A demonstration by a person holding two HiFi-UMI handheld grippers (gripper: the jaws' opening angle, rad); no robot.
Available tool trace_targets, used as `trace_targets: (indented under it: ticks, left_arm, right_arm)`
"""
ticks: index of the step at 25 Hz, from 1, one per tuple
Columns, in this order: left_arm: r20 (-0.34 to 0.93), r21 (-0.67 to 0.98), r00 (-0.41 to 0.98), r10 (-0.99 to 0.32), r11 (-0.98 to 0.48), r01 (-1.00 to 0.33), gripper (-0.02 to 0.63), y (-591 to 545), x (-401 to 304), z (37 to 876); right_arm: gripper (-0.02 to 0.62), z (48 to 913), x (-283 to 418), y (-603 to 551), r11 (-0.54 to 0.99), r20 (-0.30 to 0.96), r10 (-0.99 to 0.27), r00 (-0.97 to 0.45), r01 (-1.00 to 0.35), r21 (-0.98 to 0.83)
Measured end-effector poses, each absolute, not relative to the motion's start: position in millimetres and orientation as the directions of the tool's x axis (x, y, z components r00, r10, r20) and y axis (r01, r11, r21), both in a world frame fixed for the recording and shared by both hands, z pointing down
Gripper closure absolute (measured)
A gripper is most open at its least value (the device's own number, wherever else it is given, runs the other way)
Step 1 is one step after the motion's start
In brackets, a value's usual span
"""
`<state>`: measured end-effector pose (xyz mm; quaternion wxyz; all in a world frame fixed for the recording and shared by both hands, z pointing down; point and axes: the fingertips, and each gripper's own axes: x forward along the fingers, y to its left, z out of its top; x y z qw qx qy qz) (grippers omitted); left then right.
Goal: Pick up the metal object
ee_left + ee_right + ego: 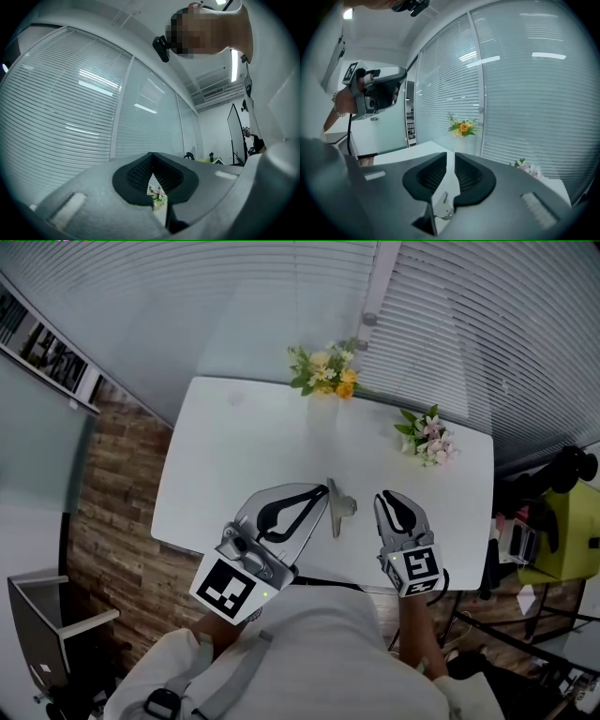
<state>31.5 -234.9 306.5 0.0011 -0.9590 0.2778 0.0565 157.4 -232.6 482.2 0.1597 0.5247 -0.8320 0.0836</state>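
Observation:
The metal object (pixel 336 507), a thin silvery piece with a short side lug, lies near the front edge of the white table (pixel 244 456). In the right gripper view it shows low in the slit between the jaws (pixel 442 206). My left gripper (pixel 322 493) is shut and empty, its tip right beside the object's far end; I cannot tell whether they touch. Its own view points up at the blinds, jaws meeting at the tip (pixel 151 158). My right gripper (pixel 390 497) is just right of the object, jaws shut to a thin slit (pixel 450 160) with nothing held.
A vase of yellow flowers (pixel 323 371) stands at the table's far edge, and pink flowers (pixel 429 439) at the far right. Window blinds run behind the table. A wooden floor lies to the left, with a green chair (pixel 562 531) and clutter to the right.

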Motion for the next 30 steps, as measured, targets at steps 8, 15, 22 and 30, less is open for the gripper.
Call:
trace_targets:
  ticks: [8, 15, 22, 30]
  left_arm:
    - [-0.111, 0.038, 0.831, -0.545, -0.838, -0.545, 0.601, -235, 26, 309]
    - [-0.105, 0.043, 0.827, -0.552, -0.834, -0.551, 0.601, -239, 23, 310]
    - [-0.099, 0.048, 0.823, -0.559, -0.829, -0.558, 0.601, -241, 23, 313]
    - [-0.088, 0.052, 0.820, -0.566, -0.825, -0.563, 0.601, -243, 21, 316]
  right_arm:
    - [0.531, 543, 156, -235, 0.451, 0.428, -0.806, -0.409, -0.892, -0.004]
    - [0.518, 599, 162, -239, 0.442, 0.497, -0.769, -0.402, -0.896, -0.042]
    - [0.503, 648, 161, -239, 0.426, 0.554, -0.719, -0.419, -0.896, -0.125]
    - [0.499, 687, 158, -239, 0.391, 0.591, -0.680, -0.433, -0.897, -0.207]
